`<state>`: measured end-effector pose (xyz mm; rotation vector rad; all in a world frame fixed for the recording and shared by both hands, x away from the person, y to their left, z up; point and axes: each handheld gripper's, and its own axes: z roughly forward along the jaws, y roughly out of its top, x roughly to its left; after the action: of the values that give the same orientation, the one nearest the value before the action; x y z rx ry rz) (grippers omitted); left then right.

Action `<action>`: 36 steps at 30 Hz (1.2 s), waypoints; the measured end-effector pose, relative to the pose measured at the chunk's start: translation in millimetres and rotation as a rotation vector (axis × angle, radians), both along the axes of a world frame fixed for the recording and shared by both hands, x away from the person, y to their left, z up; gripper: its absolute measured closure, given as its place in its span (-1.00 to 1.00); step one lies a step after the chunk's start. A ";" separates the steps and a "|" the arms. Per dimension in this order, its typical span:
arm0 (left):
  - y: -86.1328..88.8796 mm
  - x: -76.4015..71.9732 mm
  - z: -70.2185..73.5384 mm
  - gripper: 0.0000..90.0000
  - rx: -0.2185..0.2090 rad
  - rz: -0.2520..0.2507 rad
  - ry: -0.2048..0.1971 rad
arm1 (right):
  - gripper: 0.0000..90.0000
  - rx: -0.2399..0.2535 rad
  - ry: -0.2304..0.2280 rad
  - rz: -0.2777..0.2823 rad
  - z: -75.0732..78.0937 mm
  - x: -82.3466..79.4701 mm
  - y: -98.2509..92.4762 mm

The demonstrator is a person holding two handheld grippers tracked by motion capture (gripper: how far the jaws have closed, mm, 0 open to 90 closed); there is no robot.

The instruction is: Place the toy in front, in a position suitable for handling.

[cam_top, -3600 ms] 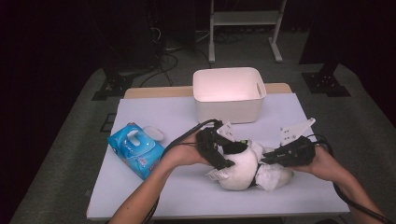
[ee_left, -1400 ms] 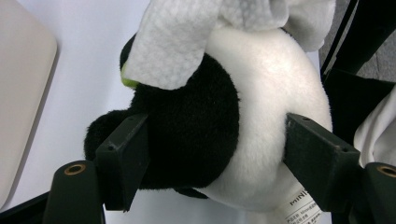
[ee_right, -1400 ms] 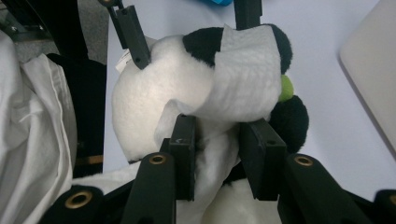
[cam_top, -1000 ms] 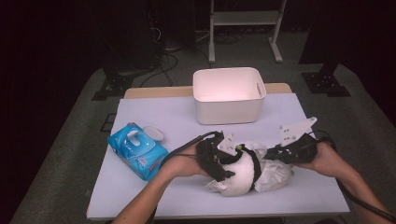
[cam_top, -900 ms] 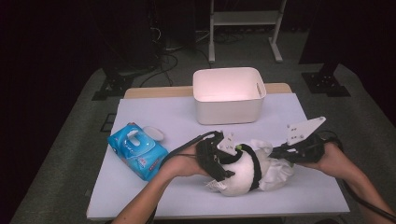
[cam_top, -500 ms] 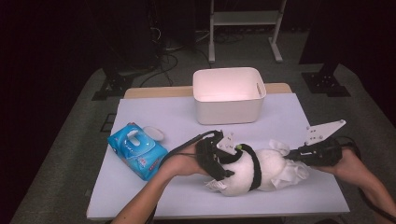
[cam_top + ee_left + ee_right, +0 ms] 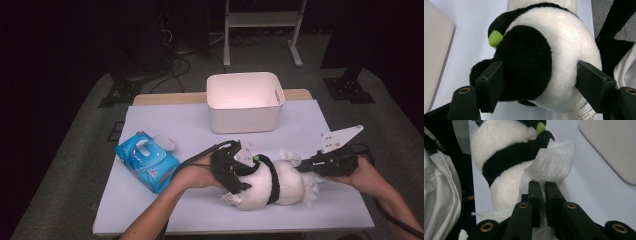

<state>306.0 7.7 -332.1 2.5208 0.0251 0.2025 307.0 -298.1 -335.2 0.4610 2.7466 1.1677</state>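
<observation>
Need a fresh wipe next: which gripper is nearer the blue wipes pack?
Left. The left gripper clamps the plush toy just right of the blue wipes pack; the right gripper pinches a wipe beyond the toy.

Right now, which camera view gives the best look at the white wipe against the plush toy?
The right gripper view: the wipe sits pinched in the shut jaws against the plush toy. The high view shows it small beside the right gripper; the left gripper view shows white cloth at its edge.
</observation>
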 end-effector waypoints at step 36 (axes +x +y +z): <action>0.5 1.0 -0.7 -0.44 -0.012 -0.002 0.013 | 0.47 -0.016 -0.021 0.141 20.6 -11.1 37.0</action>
<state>307.0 8.2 -332.8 2.5103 0.0282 0.1851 295.9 -261.1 -314.6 0.2547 2.8074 1.1726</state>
